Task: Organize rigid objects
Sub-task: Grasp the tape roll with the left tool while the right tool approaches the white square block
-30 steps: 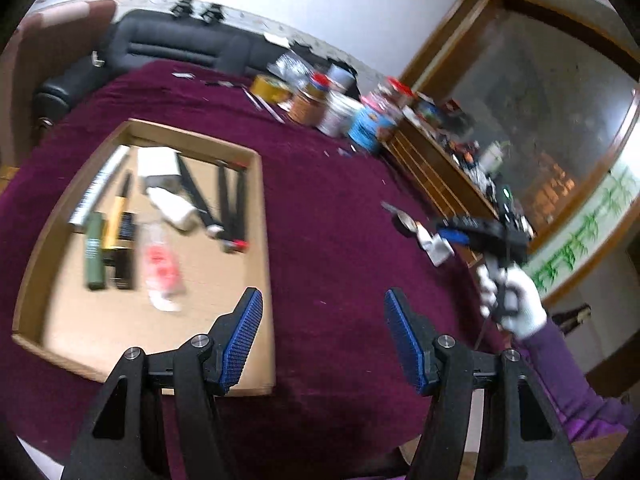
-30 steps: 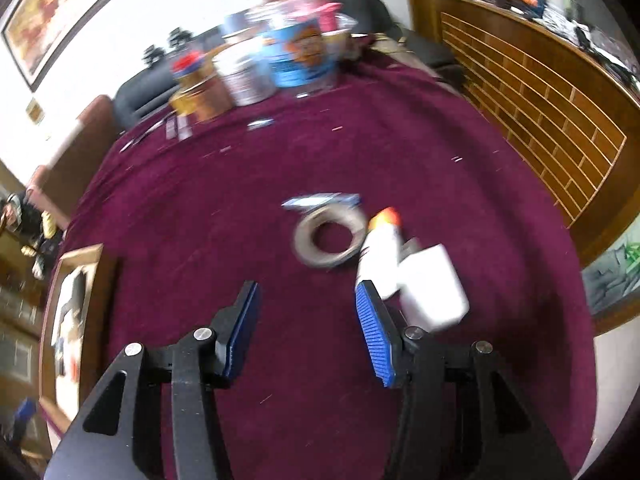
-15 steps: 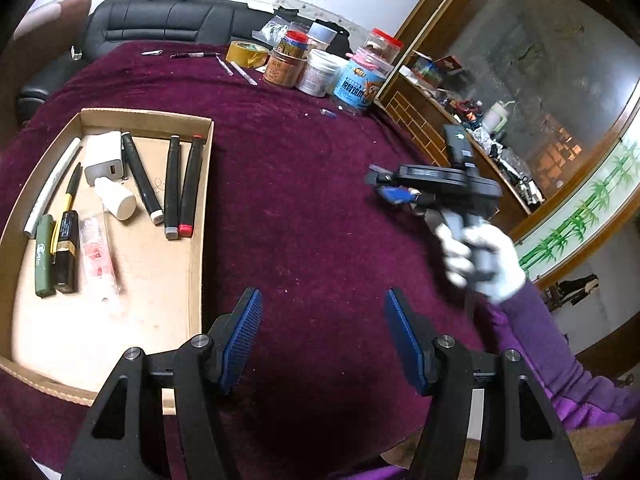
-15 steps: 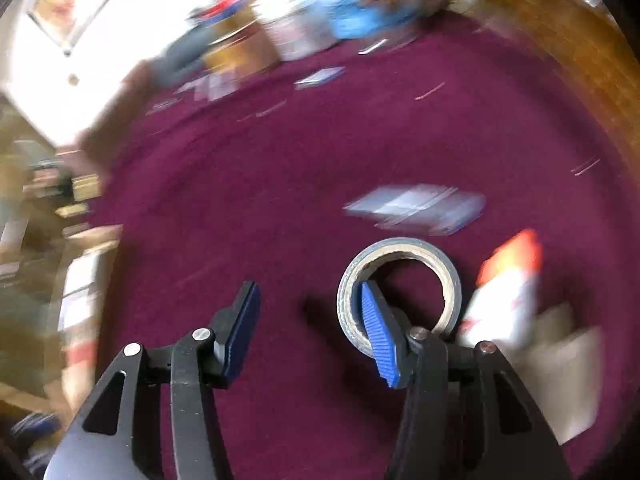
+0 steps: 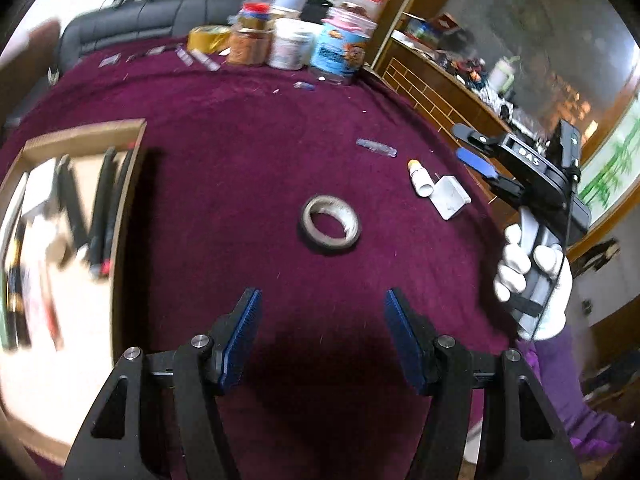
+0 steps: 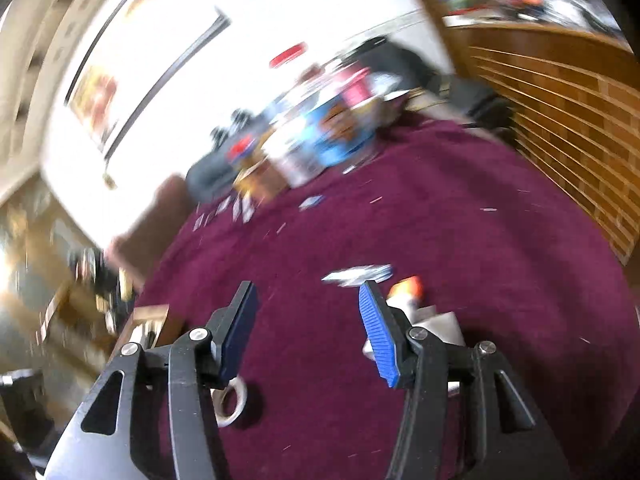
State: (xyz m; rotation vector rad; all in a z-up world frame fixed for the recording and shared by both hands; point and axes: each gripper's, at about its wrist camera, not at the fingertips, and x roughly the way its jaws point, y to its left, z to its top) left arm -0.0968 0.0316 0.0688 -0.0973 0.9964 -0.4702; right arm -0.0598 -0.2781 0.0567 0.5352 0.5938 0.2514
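Both the left gripper (image 5: 322,336) and right gripper (image 6: 306,328) hover with fingers parted and empty above the maroon table (image 5: 248,184), the tape roll (image 5: 330,225) lying between them.

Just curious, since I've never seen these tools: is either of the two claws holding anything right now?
No. The left gripper and right gripper stand open with nothing between them; the grey tape roll lies free on the purple cloth.

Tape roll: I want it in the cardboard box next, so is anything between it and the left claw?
Nothing visible. The tape roll lies alone on bare purple cloth ahead of the open left claw; the cardboard box lies off to the side.
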